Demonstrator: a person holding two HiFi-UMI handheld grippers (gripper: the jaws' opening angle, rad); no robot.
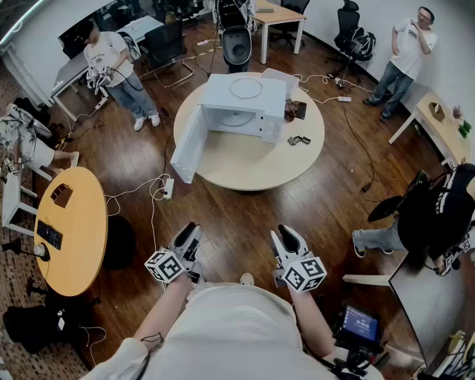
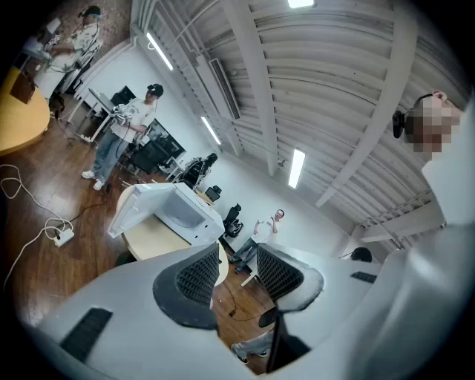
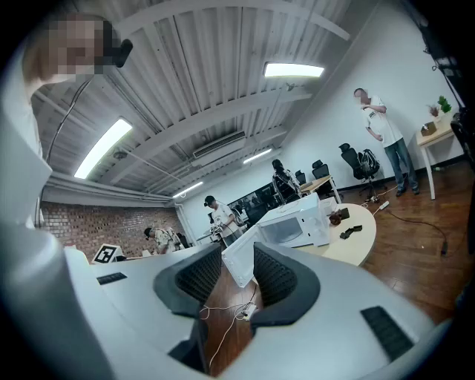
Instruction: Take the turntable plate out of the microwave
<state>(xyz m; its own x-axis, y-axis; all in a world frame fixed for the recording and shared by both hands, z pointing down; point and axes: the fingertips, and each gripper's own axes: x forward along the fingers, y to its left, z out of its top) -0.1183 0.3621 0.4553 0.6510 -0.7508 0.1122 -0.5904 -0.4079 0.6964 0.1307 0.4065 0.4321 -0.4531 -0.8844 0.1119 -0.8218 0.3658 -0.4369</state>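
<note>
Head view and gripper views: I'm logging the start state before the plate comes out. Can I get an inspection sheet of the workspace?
Surface: round table on wood floor.
Job's things: microwave on it, door swung open; turntable plate not made out.
Clutter: small dark items beside the microwave.
Grippers: left gripper and right gripper open, empty, well short of the table.
Cables: power strip and white cable on floor by the table.
Surroundings: people standing, office chairs, oval side table.
</note>
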